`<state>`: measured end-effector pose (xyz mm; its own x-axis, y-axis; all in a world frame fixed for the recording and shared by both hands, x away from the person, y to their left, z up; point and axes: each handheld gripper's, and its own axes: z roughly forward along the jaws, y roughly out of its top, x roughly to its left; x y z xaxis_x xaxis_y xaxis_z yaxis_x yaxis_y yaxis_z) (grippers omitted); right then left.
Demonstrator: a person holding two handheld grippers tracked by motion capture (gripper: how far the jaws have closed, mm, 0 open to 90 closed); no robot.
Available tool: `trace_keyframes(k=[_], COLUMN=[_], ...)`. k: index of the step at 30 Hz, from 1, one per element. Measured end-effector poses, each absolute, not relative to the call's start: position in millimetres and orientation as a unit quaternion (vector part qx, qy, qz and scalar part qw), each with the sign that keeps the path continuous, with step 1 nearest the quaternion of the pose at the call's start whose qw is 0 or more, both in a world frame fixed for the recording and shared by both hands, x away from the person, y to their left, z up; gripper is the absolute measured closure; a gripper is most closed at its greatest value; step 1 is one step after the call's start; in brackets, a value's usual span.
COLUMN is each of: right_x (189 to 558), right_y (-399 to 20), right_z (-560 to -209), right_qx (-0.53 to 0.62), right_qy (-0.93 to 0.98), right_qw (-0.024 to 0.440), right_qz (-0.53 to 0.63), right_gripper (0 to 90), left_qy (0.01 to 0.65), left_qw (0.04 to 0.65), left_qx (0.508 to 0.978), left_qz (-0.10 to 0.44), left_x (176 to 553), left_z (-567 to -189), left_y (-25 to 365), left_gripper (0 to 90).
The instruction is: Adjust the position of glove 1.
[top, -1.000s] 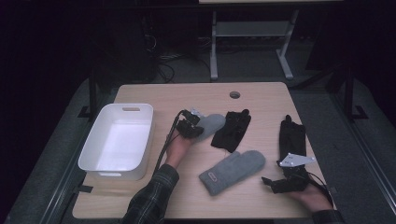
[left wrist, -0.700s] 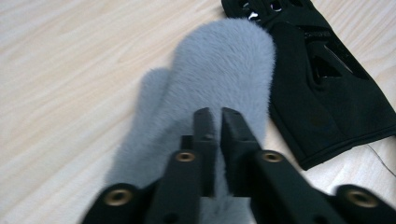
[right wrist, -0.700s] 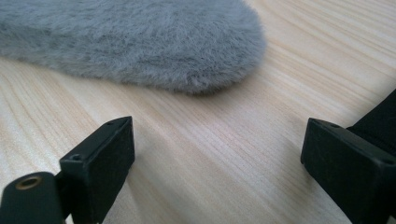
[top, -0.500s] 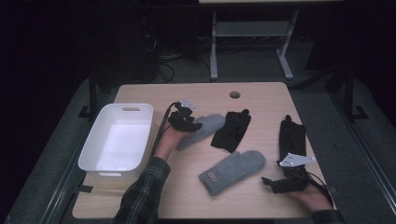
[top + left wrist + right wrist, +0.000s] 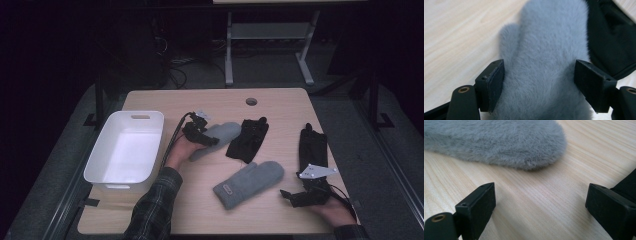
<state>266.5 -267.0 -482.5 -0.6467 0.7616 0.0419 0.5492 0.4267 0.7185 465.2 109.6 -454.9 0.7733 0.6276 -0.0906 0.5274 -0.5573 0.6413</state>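
Observation:
A grey fleece mitten lies flat at mid-table, its cuff end between the jaws of my left gripper. Those jaws have just been opening. In the left gripper view the mitten fills the gap of the left gripper, and the pads stand at its edges without squeezing it. A second grey mitten lies nearer the front. My right gripper rests open at the front right. In its own view the right gripper holds nothing over bare wood, with that mitten's tip ahead.
A black glove lies right beside the far mitten, its edge showing in the left gripper view. Another black glove lies at the right, just beyond the right gripper. A white tub stands at the table's left. A cable hole is near the far edge.
The left jaws went from shut to wide and let go of the grey mitten, which now lies flat. The left hand shifted slightly. The right hand stayed put.

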Motion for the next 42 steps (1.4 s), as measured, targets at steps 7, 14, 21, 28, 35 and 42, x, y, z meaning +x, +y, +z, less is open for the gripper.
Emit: trace_keyframes(k=[7,14,21,28,35,42], right_x=[266.4,266.4,266.4,266.5,266.5,266.4], right_y=[-267.0,-267.0,-267.0,-267.0,-266.9,-266.9], right_z=[-482.5,-482.5,-482.5,-482.5,-482.5,-482.5], right_qx=[0.394,0.394,0.394,0.394,0.394,0.394], right_qy=[0.832,0.832,0.832,0.832,0.832,0.832], right_qw=[0.146,0.146,0.146,0.146,0.146,0.146], right_qz=[0.363,0.362,0.363,0.362,0.362,0.362], right_gripper=[9.0,8.9,8.9,8.9,8.9,8.9], left_qy=[0.328,0.327,0.351,0.369,0.378,0.378], left_qw=[0.335,0.335,0.364,0.375,0.383,0.395], left_qx=[0.879,0.879,0.860,0.848,0.841,0.837], left_qz=[0.087,0.088,0.067,0.057,0.054,0.034], left_x=[462.1,459.3,455.7,452.0,444.7,437.1], left_z=[-461.7,-455.5,-445.9,-432.4,-412.8,-402.0], left_y=[110.3,112.7,117.7,122.5,129.5,131.3], left_gripper=[45.2,69.1,80.0,81.5,82.1,82.3])
